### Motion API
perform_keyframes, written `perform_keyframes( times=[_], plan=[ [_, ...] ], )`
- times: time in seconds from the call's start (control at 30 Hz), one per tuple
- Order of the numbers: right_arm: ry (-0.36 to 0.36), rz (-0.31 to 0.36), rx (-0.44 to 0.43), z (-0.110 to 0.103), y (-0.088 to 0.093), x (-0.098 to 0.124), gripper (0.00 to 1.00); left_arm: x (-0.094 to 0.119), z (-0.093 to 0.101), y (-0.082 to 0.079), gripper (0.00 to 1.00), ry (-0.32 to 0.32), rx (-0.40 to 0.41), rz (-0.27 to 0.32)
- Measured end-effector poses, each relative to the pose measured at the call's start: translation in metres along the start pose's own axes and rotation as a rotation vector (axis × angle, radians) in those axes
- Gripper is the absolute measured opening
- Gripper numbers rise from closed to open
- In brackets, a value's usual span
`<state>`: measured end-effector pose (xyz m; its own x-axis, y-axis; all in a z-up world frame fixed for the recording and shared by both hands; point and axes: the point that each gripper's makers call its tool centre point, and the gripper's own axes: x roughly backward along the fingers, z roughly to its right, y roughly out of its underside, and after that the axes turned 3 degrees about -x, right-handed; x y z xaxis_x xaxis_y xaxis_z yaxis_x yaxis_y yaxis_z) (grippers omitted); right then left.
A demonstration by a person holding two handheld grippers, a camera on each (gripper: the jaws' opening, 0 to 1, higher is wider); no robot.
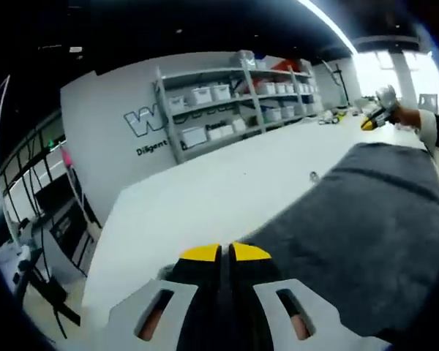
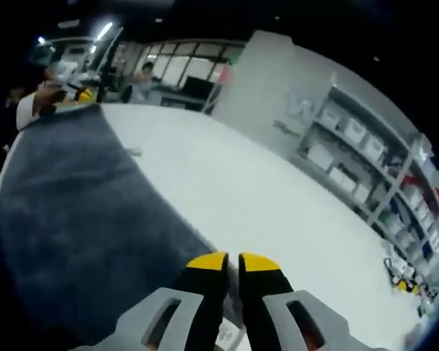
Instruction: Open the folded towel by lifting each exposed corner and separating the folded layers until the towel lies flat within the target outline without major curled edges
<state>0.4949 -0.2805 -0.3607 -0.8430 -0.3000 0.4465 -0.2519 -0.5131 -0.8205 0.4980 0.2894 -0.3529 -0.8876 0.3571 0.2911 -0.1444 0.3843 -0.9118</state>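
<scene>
1. On the white table (image 1: 205, 190), the dark grey towel (image 1: 366, 227) lies spread, its long axis running between the two grippers.
2. Left gripper (image 1: 224, 254) and right gripper (image 2: 232, 263) each look clenched on a towel corner, though the cloth between the tips is hard to see.
3. Judged step: final flattening; next, tension evenly, lower, release.

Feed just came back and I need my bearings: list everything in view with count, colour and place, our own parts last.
towel: one, dark grey, spread over the white table, between the two tongs.
table: one, white, under the towel.
small object: one, too small to identify, on the table by the towel's edge.
shelving unit: one, grey, holding white bins, against the grey wall.
wall: grey, with dark lettering, behind the shelving unit.
left tongs: black with yellow tips, jaws shut, at one end of the towel.
right tongs: black with yellow tips, jaws close together, at the towel's opposite end.
</scene>
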Motion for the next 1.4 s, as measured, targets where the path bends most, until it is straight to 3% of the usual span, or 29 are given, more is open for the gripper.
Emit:
perform_keyframes(
  times=[0.1,0.2,0.3,0.37,0.63,0.9,1.03,1.27,1.4],
  plan=[
    [0.023,0.012,0.003,-0.001,0.003,-0.002,0.00,-0.005,-0.010,0.008,0.04,-0.020,0.008,-0.003],
    [0.056,0.063,-0.025,0.003,0.000,-0.002,0.00,-0.007,-0.030,0.012,0.04,-0.108,-0.048,-0.002],
    [0.065,0.079,-0.059,0.006,0.004,-0.002,0.00,-0.012,-0.042,0.021,0.04,-0.124,-0.013,-0.002],
    [0.070,0.067,-0.057,0.006,0.009,-0.005,0.00,-0.013,-0.050,0.029,0.04,-0.163,-0.031,-0.005],
    [0.103,0.007,0.009,0.002,0.034,-0.012,0.00,-0.015,-0.066,0.055,0.04,-0.191,0.028,-0.047],
    [0.109,-0.010,0.003,0.000,0.054,-0.014,0.00,-0.016,-0.068,0.070,0.04,-0.189,0.054,-0.089],
    [0.112,0.029,-0.095,0.002,0.056,-0.012,0.00,-0.018,-0.066,0.074,0.04,-0.188,0.025,-0.106],
    [0.108,0.055,-0.139,0.000,0.057,-0.014,0.00,-0.017,-0.066,0.075,0.03,-0.188,0.041,-0.100],
    [0.098,0.061,-0.169,-0.001,0.057,-0.013,0.00,-0.013,-0.068,0.071,0.03,-0.228,-0.044,-0.097]
  ],
)
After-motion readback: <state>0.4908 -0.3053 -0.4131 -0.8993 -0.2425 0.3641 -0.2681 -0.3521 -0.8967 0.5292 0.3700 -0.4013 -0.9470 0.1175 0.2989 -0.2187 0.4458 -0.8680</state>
